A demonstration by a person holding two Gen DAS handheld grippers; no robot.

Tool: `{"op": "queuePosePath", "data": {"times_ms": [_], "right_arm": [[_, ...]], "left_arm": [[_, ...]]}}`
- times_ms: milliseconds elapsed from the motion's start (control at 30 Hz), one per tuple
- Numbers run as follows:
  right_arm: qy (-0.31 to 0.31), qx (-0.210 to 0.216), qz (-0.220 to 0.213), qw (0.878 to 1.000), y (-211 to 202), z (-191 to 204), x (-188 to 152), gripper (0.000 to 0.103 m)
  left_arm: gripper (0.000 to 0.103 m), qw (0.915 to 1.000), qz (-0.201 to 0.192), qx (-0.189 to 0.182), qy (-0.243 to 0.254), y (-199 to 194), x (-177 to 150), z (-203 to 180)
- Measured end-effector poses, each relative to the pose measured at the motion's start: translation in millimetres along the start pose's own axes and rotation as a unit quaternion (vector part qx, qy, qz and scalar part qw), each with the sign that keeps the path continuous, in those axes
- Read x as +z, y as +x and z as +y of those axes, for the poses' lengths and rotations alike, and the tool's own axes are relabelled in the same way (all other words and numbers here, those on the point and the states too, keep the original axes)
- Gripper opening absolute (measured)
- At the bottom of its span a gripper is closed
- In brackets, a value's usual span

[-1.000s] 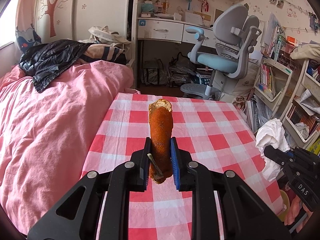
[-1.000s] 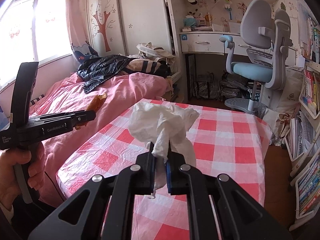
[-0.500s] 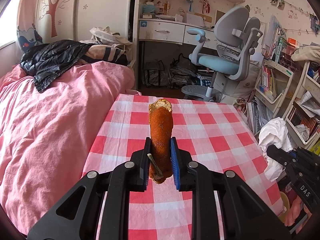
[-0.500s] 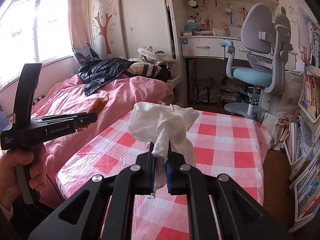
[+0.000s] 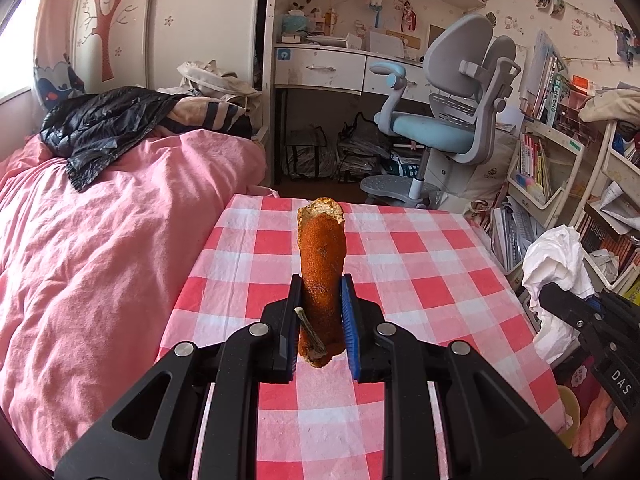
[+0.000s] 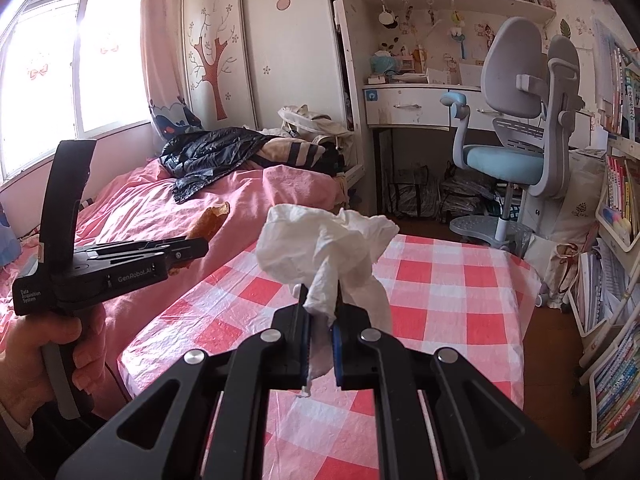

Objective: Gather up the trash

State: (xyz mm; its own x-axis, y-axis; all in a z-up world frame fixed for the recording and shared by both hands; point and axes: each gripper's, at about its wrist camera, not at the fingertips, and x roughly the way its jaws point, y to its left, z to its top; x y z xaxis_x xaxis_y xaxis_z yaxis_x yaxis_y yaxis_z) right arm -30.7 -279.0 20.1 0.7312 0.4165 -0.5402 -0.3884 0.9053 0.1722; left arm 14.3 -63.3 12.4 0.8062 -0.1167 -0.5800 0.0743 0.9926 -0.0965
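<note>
My left gripper (image 5: 319,300) is shut on a long strip of orange peel (image 5: 322,264) that sticks up between the pads, held above the red-and-white checked table (image 5: 420,280). My right gripper (image 6: 320,312) is shut on a crumpled white tissue (image 6: 324,244), held above the same table (image 6: 440,300). In the left wrist view the tissue (image 5: 558,264) and right gripper show at the right edge. In the right wrist view the left gripper (image 6: 192,248) with the peel (image 6: 208,220) shows at the left, over the bed's edge.
A pink bed (image 5: 100,240) with a black jacket (image 5: 104,124) lies left of the table. A grey-blue desk chair (image 5: 448,120) and a white desk (image 5: 340,68) stand beyond it. Bookshelves (image 5: 560,168) crowd the right side.
Both grippers have lifted and tilted up slightly, so the room sits a little lower in each view. Both keep their hold on the peel and the tissue.
</note>
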Motion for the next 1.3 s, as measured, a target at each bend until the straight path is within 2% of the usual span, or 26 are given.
{"op": "queuePosePath", "data": {"times_ms": [67, 200, 300, 367, 467, 600, 667, 800, 900, 933, 1000, 1033, 1067, 1100, 1133, 1167, 1200, 1233, 1300], "right_arm": [[-0.001, -0.002, -0.006, 1.0, -4, 0, 1, 0.01], [0.005, -0.011, -0.025, 1.0, -24, -6, 8, 0.01], [0.019, -0.026, -0.048, 0.998, -56, -19, 15, 0.01], [0.018, -0.045, -0.051, 0.998, -82, -32, 13, 0.01], [0.013, -0.087, -0.032, 0.996, -116, -58, -10, 0.01], [0.052, -0.148, 0.019, 0.987, -158, -109, -73, 0.01], [0.086, -0.177, 0.052, 0.979, -174, -137, -114, 0.01], [0.138, -0.207, 0.107, 0.963, -189, -177, -183, 0.012], [0.178, -0.222, 0.14, 0.948, -187, -206, -228, 0.012], [0.192, -0.224, 0.151, 0.943, -184, -214, -240, 0.012], [0.218, -0.23, 0.177, 0.932, -179, -231, -269, 0.012], [0.231, -0.234, 0.195, 0.924, -176, -238, -284, 0.013], [0.243, -0.239, 0.208, 0.917, -175, -244, -294, 0.025], [0.254, -0.242, 0.213, 0.912, -175, -249, -301, 0.042], [0.266, -0.243, 0.212, 0.909, -179, -252, -306, 0.046], [0.274, -0.244, 0.208, 0.907, -184, -254, -309, 0.047], [0.275, -0.246, 0.206, 0.906, -188, -253, -310, 0.047], [0.276, -0.248, 0.201, 0.907, -192, -253, -306, 0.047], [0.268, -0.251, 0.185, 0.912, -198, -246, -298, 0.048]], "left_arm": [[0.018, 1.0, -0.005, -0.004, 0.006, -3, -1, -7], [0.018, 0.999, -0.016, -0.036, 0.02, -10, -1, -27], [0.018, 0.9958, -0.008, -0.083, 0.037, -15, 1, -55], [0.018, 0.9896, -0.003, -0.125, 0.072, -20, 0, -87], [0.018, 0.9697, 0.013, -0.2, 0.139, -29, -10, -148], [0.018, 0.9341, 0.043, -0.28, 0.218, -29, -36, -235], [0.018, 0.9115, 0.065, -0.312, 0.26, -25, -56, -281], [0.018, 0.8611, 0.12, -0.36, 0.338, -8, -102, -362], [0.018, 0.8174, 0.173, -0.385, 0.392, 11, -142, -417], [0.018, 0.8074, 0.185, -0.387, 0.405, 17, -155, -432], [0.018, 0.7812, 0.234, -0.398, 0.421, 34, -181, -461], [0.023, 0.7724, 0.252, -0.397, 0.427, 42, -193, -471], [0.033, 0.7684, 0.262, -0.389, 0.435, 48, -201, -482], [0.039, 0.7669, 0.268, -0.38, 0.443, 52, -208, -489], [0.048, 0.7671, 0.27, -0.374, 0.446, 54, -212, -493], [0.051, 0.7694, 0.267, -0.375, 0.443, 52, -212, -491], [0.054, 0.774, 0.258, -0.376, 0.439, 50, -209, -489], [0.062, 0.7811, 0.248, -0.372, 0.436, 46, -207, -485], [0.07, 0.809, 0.213, -0.346, 0.425, 37, -192, -467]]}}
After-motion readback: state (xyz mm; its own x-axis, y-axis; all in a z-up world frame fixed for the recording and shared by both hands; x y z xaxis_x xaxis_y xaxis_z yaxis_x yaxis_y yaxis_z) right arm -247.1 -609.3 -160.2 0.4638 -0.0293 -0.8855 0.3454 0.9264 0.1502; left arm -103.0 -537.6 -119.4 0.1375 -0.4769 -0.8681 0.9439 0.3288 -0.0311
